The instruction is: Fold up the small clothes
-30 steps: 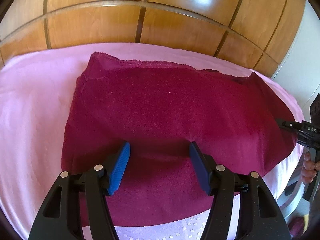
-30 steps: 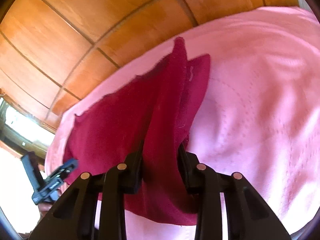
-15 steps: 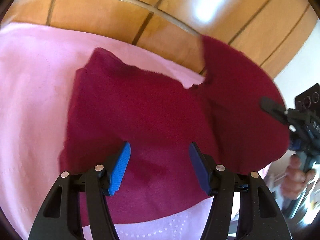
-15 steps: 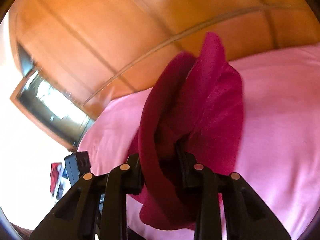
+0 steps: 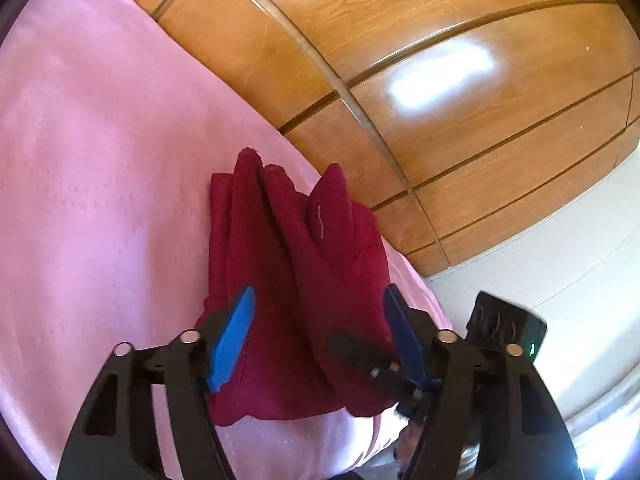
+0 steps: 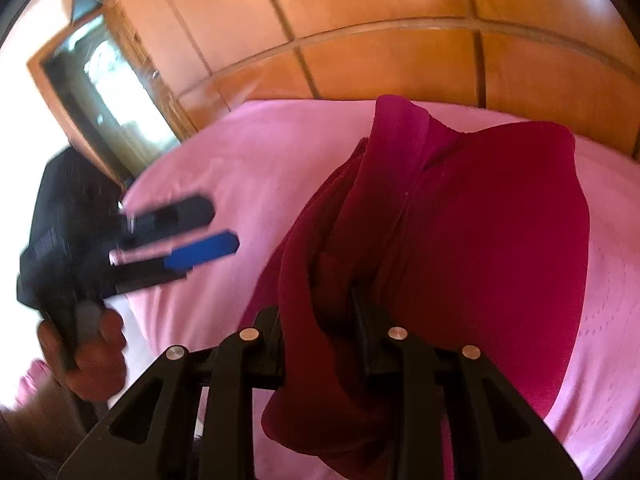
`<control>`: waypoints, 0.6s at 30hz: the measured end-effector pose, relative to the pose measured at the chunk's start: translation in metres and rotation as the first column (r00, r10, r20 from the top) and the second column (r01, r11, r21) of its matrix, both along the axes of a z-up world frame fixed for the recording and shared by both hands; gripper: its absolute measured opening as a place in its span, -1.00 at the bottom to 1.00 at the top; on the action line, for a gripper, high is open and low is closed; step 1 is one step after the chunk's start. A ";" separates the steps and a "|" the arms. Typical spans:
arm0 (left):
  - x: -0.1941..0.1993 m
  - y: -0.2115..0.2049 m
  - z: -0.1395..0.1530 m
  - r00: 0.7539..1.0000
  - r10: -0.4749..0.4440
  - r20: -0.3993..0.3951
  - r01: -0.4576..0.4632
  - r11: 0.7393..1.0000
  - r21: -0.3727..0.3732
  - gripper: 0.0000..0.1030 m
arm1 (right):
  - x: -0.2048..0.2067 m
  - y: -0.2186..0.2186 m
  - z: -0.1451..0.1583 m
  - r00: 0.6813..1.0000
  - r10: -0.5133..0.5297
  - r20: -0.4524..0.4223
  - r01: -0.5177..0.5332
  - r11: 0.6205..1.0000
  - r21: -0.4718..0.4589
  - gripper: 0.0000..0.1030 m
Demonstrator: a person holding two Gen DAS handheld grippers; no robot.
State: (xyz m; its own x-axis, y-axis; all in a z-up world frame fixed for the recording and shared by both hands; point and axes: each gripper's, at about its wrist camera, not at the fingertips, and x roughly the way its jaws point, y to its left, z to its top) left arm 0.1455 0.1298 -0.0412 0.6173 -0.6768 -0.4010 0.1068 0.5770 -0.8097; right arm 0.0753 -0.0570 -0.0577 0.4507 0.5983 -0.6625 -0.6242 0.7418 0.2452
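A dark red cloth [image 5: 280,240] lies bunched into a narrow, creased bundle on the pink bed sheet [image 5: 100,160]. My left gripper [image 5: 320,292] hovers over its near end with the blue pads [image 5: 232,340] wide apart and still opening; nothing is pinched between them. The right gripper's black finger [image 5: 348,344] reaches in from the lower right at the cloth's edge. In the right wrist view my right gripper [image 6: 316,308] has a thick fold of the red cloth [image 6: 480,240] between its fingers, lifted off the sheet; its jaws are starting to open. The left gripper [image 6: 220,226] shows at the left.
Polished wooden panels [image 5: 440,60] rise behind the bed, and a white wall [image 5: 560,240] stands to the right. A wood-framed glass pane [image 6: 108,92] is at the far left. A person's hand [image 6: 92,360] grips the left tool's handle. The pink sheet [image 6: 260,160] spreads around the cloth.
The right gripper has carried the cloth's right side up and across towards the left gripper. The cloth went from a flat spread to a narrow bundle. Both grippers rolled and moved sideways.
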 end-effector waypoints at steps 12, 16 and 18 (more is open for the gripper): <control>0.036 -0.028 -0.005 0.989 -0.110 -0.102 0.109 0.994 -0.016 0.65 | -0.033 -0.082 0.009 0.998 0.053 -0.023 -0.048 0.984 0.173 0.89; 0.052 -0.038 -0.008 0.980 -0.122 -0.156 0.124 0.992 0.006 0.65 | -0.036 -0.123 -0.008 0.995 -0.083 -0.059 0.091 0.985 0.145 0.95; 0.058 -0.043 -0.006 0.979 -0.120 -0.166 0.125 0.992 0.019 0.65 | -0.034 -0.136 -0.014 0.988 -0.129 -0.087 0.141 0.979 0.144 0.95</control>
